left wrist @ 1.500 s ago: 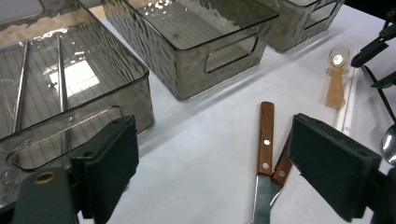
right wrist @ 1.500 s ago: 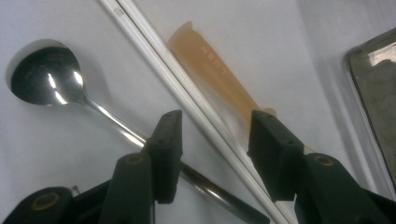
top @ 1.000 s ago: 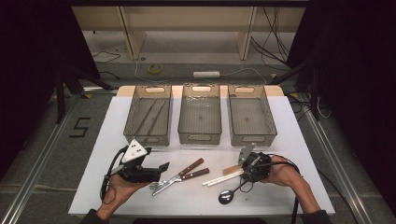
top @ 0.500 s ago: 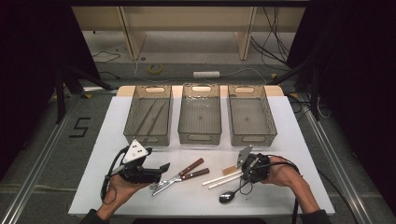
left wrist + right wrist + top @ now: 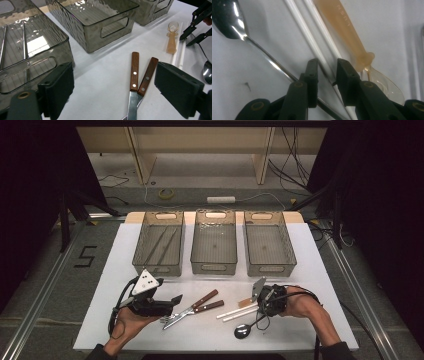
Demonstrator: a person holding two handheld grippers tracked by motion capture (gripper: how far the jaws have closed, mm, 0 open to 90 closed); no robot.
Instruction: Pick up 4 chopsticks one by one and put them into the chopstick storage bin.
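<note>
Beside white chopsticks: steel spoon, amber spoon, close.

Beside the matt black plastic right claw lie a glossy metal spoon, smooth white plastic chopsticks and a translucent amber plastic spoon.
</note>
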